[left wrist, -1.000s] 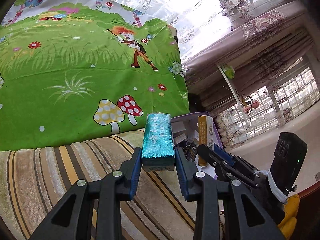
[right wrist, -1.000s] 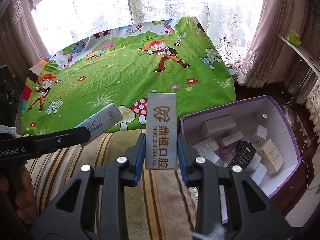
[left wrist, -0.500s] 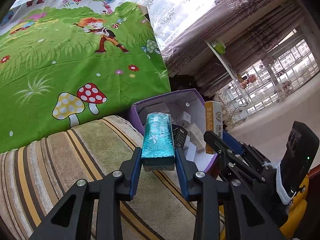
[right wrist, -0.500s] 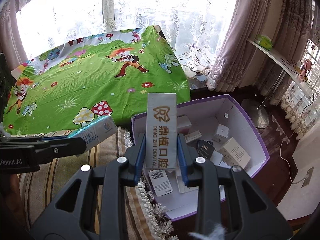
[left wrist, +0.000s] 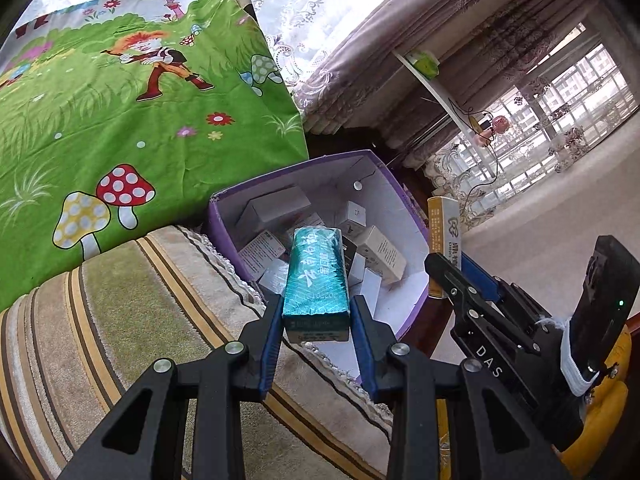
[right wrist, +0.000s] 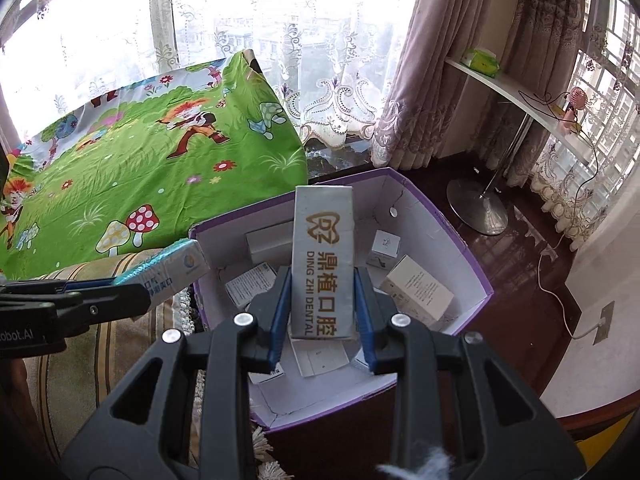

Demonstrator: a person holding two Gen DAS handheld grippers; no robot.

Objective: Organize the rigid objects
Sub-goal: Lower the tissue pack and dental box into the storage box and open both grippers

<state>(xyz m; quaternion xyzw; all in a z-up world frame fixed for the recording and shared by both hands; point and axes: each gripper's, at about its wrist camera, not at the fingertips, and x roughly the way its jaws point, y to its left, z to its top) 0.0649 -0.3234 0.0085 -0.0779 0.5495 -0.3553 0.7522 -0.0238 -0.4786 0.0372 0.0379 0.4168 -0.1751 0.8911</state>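
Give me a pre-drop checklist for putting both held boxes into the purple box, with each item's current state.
1. Left gripper clamped on the teal box: ok, fingers press both its sides.
2. Right gripper clamped on the grey dental box: ok, held upright.
3. Grey dental box above the purple box opening: ok in the right wrist view.
4. Teal box above the opening: cannot tell; the right wrist view shows it near the box's left wall, partly over the striped rug.
5. Free room inside: ok; small cartons lie scattered, white floor shows between them.
6. Grippers apart from each other: ok, a gap shows.
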